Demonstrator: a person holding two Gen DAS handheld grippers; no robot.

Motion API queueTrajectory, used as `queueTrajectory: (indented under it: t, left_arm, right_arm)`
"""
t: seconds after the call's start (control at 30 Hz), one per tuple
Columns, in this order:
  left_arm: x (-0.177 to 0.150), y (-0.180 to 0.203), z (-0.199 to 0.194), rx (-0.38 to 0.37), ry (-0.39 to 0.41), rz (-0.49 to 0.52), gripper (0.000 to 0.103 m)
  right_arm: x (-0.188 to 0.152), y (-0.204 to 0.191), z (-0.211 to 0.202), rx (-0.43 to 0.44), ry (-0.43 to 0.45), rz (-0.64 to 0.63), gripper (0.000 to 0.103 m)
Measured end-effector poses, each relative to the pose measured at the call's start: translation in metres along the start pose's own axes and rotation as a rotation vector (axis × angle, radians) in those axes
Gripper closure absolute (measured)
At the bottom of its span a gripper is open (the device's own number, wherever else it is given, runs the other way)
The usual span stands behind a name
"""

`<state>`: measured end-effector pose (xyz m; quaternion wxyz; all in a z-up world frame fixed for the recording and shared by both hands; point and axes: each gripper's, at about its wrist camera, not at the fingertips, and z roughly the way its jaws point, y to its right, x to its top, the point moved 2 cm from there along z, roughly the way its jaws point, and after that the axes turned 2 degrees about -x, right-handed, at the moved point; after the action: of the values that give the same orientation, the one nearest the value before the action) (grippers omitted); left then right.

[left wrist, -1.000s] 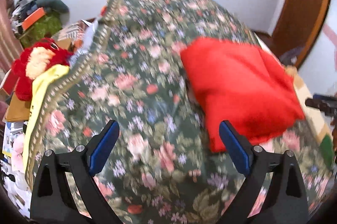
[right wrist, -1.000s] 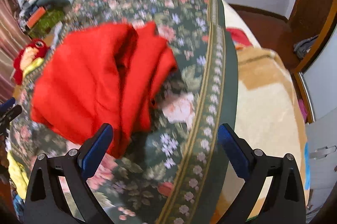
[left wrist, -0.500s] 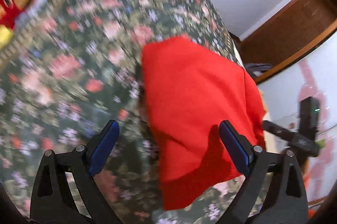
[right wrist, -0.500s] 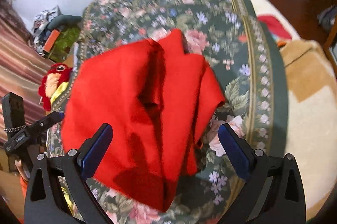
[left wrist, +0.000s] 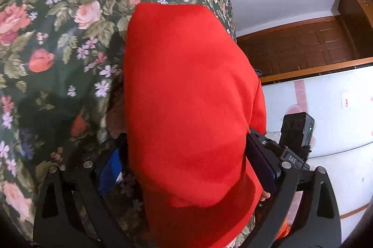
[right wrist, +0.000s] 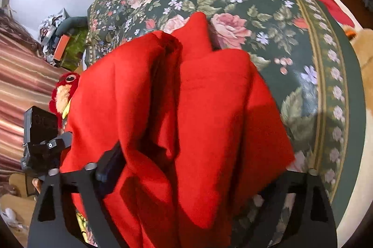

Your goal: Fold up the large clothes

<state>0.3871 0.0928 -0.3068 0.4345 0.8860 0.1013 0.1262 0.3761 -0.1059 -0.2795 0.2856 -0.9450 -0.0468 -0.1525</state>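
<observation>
A folded red garment (left wrist: pixel 186 84) lies on the bed's dark green floral spread (left wrist: pixel 58 49). My left gripper (left wrist: pixel 186 161) straddles one end of it. Its jaws stand wide, with the cloth bulging between the blue pads (left wrist: pixel 112 168). My right gripper (right wrist: pixel 198 168) is over the other end of the red garment (right wrist: pixel 186 96), where the folds bunch. Its jaws are closing with the cloth between them, and the cloth hides its right finger. Each view shows the other gripper's black body beside the garment, the right gripper (left wrist: pixel 296 131) in one and the left gripper (right wrist: pixel 42 138) in the other.
A red plush toy (right wrist: pixel 65 87) and a pile of clutter (right wrist: pixel 60 38) sit beyond the bed's far side by a striped curtain (right wrist: pixel 18 84). A beige blanket (right wrist: pixel 363 49) lies past the spread's border. A brown wooden door (left wrist: pixel 303 43) and a white cabinet (left wrist: pixel 338 119) stand close by.
Both grippers came down and in on the red garment from opposite ends. It lay ahead of the fingers before; now it fills the gap between each pair. The left view has rolled.
</observation>
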Motion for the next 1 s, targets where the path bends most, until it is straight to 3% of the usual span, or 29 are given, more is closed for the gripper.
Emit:
queueTrajectory:
  t: [0.13,0.23,0.33,0.67,0.83,1.0]
  left_arm:
    - [0.005,0.010,0.000,0.008,-0.005,0.022,0.019]
    - [0.004,0.027,-0.011,0.024,0.016,0.091,0.038]
    - [0.001,0.041,-0.029,0.021,0.038,0.138,0.045]
    - [0.013,0.056,-0.148,0.031,0.225,0.229,0.046]
    - [0.037,0.044,-0.210,0.098,0.322,0.266,0.046]
    - [0.072,0.009,-0.233,0.161,0.350,0.229,0.046]
  right_arm:
    - [0.002,-0.005,-0.004,0.029,-0.015,-0.001,0.067]
    - [0.002,-0.021,-0.015,0.018,0.001,-0.038,0.074]
    - [0.003,-0.044,-0.023,0.015,0.007,-0.081,0.076]
    - [0.027,-0.154,-0.032,0.042,0.111,-0.259,0.076]
    - [0.051,-0.212,-0.001,0.078,0.137,-0.321,0.076]
    - [0.070,-0.242,0.050,0.103,0.137,-0.318,0.076]
